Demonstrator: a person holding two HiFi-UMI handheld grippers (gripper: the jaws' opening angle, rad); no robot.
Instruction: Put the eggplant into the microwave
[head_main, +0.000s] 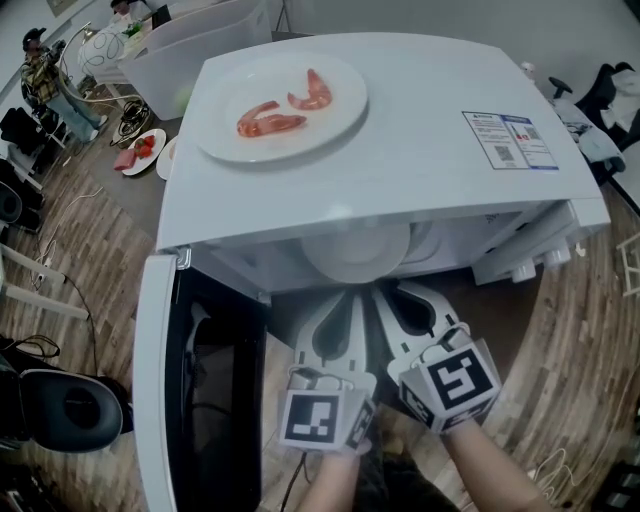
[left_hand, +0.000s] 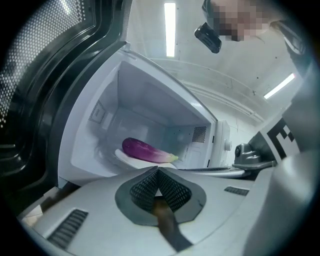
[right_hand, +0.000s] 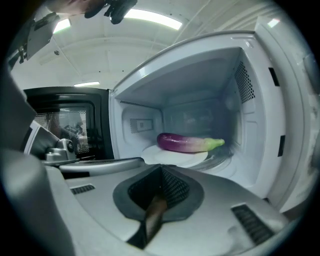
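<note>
Door (head_main: 160, 400): swung fully open at the left, dark window facing inward. Microwave (head_main: 420, 110): white, cavity exposed. On its top, left of centre, a top plate (head_main: 240, 85) with two pink curled pieces (head_main: 270, 120), no part of the task. Left gripper (left_hand: 157, 171): jaws together, nothing between them, held level just outside the cavity mouth. Eggplant (left_hand: 145, 150): purple with a pale green end, lying on its side on the white inner plate (right_hand: 175, 156) on the cavity floor, well inside and touched by neither gripper. Right gripper (right_hand: 161, 169): jaws together, empty, just beside the left one and tipped slightly down toward the opening. Label (head_main: 508, 140): printed sticker at the right of the microwave top. Status of task: judged essentially complete, since the eggplant already rested inside the microwave and both grippers were clear of it. Outstanding: nothing that the task sentence requires. The door was not yet closed, which the task does not ask for. Risk noted: low, as the eggplant looked settled across the inner plate with no visible overhang toward the opening.
</note>
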